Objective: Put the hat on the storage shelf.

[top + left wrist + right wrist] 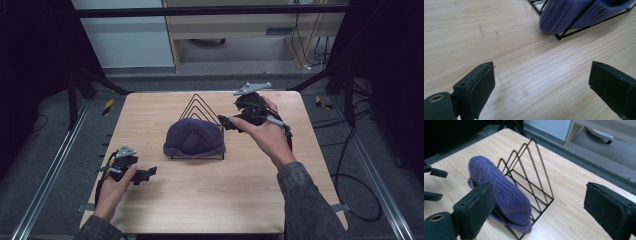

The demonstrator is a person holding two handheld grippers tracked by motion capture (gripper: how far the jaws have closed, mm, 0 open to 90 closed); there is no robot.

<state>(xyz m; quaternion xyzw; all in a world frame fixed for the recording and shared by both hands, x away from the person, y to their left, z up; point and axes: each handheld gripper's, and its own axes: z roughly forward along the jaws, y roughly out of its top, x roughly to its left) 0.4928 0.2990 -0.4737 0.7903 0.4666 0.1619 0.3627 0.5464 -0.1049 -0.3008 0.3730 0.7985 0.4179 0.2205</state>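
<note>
A purple knit beanie point(194, 137) is draped over the front of a black wire rack point(200, 105) at the middle of the wooden table point(210, 195). My left gripper point(147, 174) is low over the table to the beanie's front left, open, with bare wood between its jaws point(541, 82); the beanie point(569, 15) and the rack point(574, 31) lie beyond it. My right gripper point(225, 122) hovers just right of the rack, open and holding nothing point(536, 200). From there the beanie point(504, 192) covers the near wires of the rack point(534, 162), and the left gripper point(434, 185) is farther off.
The table's far edge point(210, 92) drops to grey floor with a pale cabinet point(250, 30) behind. Dark frame struts point(95, 80) flank the table, and cables point(345, 170) trail on the floor at right.
</note>
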